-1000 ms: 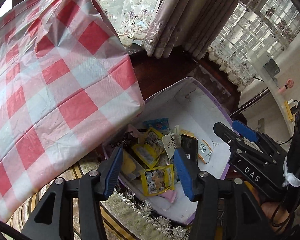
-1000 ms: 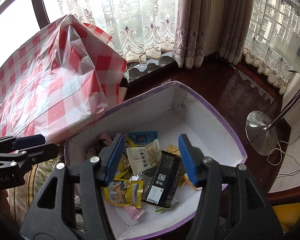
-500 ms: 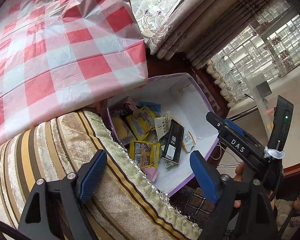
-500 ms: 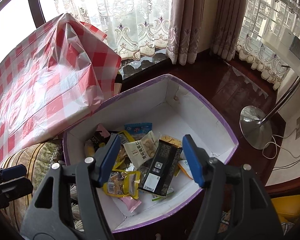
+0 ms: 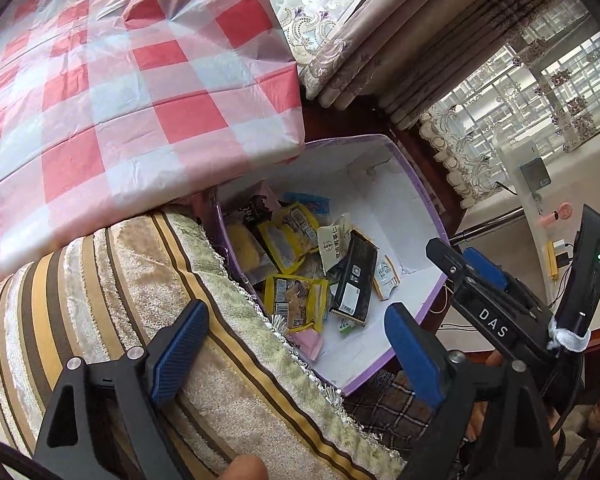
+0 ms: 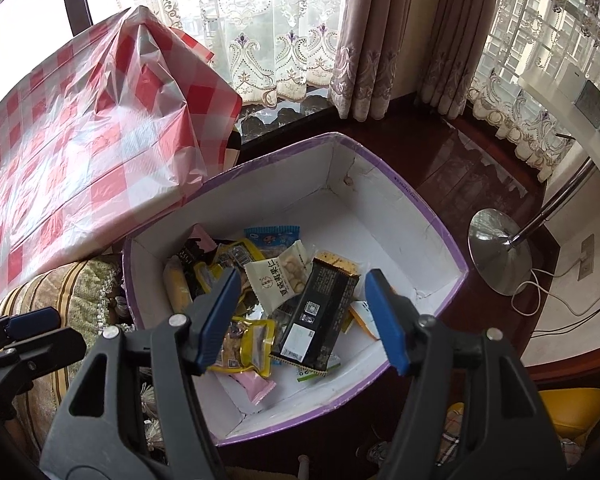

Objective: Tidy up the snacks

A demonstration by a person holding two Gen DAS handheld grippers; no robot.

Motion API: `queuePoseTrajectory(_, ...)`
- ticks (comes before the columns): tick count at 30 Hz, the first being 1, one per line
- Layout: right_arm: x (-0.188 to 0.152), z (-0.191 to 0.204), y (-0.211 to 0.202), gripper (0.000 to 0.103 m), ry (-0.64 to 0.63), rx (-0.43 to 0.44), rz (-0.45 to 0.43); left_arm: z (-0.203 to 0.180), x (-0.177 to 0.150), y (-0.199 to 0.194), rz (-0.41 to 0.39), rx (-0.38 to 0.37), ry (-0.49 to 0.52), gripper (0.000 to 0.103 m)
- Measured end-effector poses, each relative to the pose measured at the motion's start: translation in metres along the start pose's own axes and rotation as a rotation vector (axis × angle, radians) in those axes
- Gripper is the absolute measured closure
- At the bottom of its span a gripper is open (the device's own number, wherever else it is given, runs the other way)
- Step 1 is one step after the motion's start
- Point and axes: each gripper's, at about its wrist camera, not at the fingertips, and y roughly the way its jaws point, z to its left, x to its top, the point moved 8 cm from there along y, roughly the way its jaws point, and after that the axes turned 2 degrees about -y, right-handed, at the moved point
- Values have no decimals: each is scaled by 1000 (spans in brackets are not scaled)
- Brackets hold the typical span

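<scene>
Both grippers' jaws gape above the purple-rimmed box [image 6: 432,216], snacks [image 6: 300,300] piled left.

Room around the snack spot
A red-checked plastic cloth [image 5: 132,92] lies beside a striped cushion [image 5: 148,320]; lace curtains [image 6: 260,40], floor lamp base [image 6: 496,250].

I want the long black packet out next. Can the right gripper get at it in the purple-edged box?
Probably yes. The right gripper is open above the purple-edged white box, and the long black snack packet lies on top of the pile with nothing covering it.
</scene>
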Motion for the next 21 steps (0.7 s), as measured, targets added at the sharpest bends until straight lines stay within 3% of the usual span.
queuePoseTrajectory(21, 0, 3, 1, 34, -10, 1, 3, -1, 2, 2, 7, 1, 7, 11)
